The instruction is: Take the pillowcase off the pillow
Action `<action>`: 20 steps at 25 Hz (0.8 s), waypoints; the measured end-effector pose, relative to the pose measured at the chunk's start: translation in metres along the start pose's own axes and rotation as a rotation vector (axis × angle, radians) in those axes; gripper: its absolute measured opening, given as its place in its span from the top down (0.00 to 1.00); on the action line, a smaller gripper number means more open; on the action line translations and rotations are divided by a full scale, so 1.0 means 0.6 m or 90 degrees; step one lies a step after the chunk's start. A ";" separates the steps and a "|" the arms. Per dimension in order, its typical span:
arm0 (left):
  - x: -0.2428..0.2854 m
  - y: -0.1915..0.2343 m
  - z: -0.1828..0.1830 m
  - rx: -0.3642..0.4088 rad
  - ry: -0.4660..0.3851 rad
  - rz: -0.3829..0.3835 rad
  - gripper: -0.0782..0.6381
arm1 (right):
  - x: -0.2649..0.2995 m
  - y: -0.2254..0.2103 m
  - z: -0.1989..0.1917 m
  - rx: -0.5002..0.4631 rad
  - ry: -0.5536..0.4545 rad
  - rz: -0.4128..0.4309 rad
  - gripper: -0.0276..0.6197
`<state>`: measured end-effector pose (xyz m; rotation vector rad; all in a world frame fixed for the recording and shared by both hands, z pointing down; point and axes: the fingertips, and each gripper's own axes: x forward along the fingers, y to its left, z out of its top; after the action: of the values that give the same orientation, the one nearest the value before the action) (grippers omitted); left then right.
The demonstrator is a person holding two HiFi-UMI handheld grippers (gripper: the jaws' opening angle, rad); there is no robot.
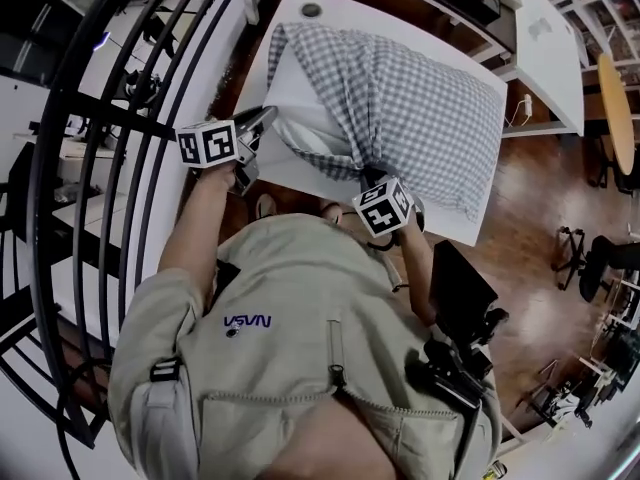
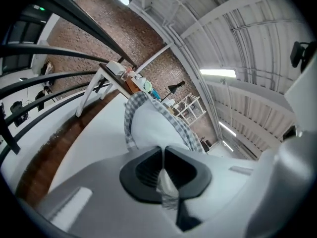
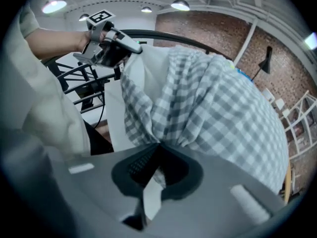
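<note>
A pillow lies on the white table (image 1: 345, 8), most of it inside a grey-and-white checked pillowcase (image 1: 420, 108). The bare white pillow (image 1: 305, 98) sticks out of the case's open end, towards me and to the left. My left gripper (image 1: 268, 120) is shut on the corner of the white pillow (image 2: 148, 128), with cloth pinched between its pads (image 2: 162, 152). My right gripper (image 1: 366, 176) is shut on a bunched fold at the rim of the pillowcase (image 3: 213, 108), where the checks gather into its jaws (image 3: 158, 148). The right gripper view also shows the left gripper (image 3: 115, 42) holding the white corner.
Black curved railings (image 1: 90, 118) run close along the table's left side. A second white table (image 1: 548, 38) and a round wooden tabletop (image 1: 618, 108) stand at the right. Black equipment (image 1: 465, 308) hangs by my right hip over the brown floor (image 1: 530, 218).
</note>
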<state>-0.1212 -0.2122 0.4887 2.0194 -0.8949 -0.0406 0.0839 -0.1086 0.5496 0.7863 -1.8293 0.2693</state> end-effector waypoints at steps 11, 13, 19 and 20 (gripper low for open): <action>-0.013 -0.008 -0.115 -0.022 0.064 -0.042 0.47 | -0.005 0.042 0.045 0.118 -0.109 0.102 0.95; -0.015 -0.017 -0.142 -0.008 0.104 -0.050 0.43 | -0.015 0.051 0.059 0.129 -0.125 0.115 0.94; 0.020 -0.010 -0.186 0.029 0.185 0.005 0.73 | -0.016 0.139 0.116 0.112 -0.148 0.208 0.71; 0.025 -0.019 -0.182 0.028 0.185 -0.006 0.81 | -0.008 0.151 0.124 0.096 -0.147 0.209 0.70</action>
<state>-0.0651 -0.1387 0.5499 2.0047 -0.7059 0.2630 -0.0279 -0.0773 0.5323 0.6366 -2.1770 0.5528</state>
